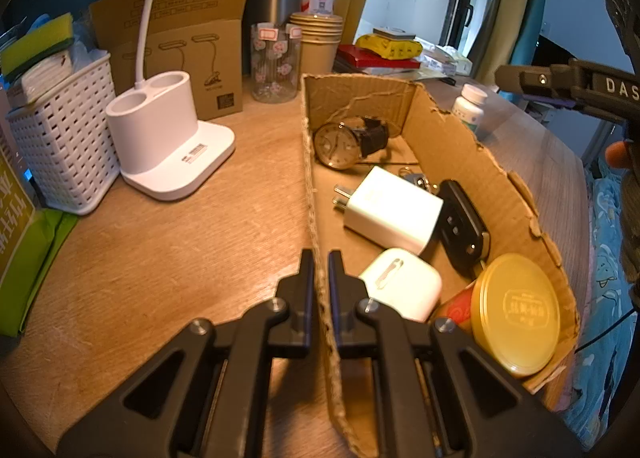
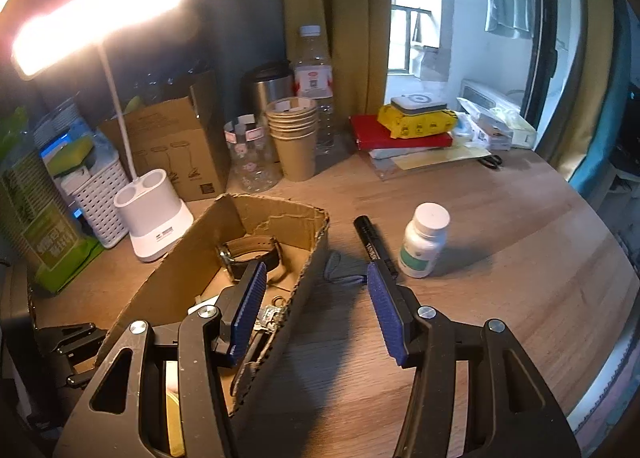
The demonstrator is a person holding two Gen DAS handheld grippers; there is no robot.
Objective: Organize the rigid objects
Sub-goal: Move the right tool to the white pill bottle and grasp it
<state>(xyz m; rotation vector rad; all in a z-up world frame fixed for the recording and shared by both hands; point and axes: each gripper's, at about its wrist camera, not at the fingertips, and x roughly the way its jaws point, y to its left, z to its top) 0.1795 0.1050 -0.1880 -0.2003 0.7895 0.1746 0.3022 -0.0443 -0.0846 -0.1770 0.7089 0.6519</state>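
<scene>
A torn cardboard box (image 1: 460, 138) lies on the wooden desk. My left gripper (image 1: 322, 258) is shut on the box's left wall. Inside lie a wristwatch (image 1: 340, 144), a white charger plug (image 1: 394, 208), a black car key (image 1: 464, 226), a white earbud case (image 1: 402, 282) and a gold-lidded tin (image 1: 516, 304). My right gripper (image 2: 316, 270) hangs open above the box's (image 2: 224, 250) right wall with nothing between its blue pads (image 2: 250, 310). Outside the box, a black marker (image 2: 372, 244) lies beside an upright white pill bottle (image 2: 424, 240).
A white lamp base (image 1: 168, 138), a white lattice basket (image 1: 64, 138), a brown carton, a glass jar (image 1: 276, 62), stacked paper cups (image 2: 294, 138), a steel mug and a water bottle line the back. Books and a yellow pack (image 2: 416, 120) sit back right. The desk edge curves at right.
</scene>
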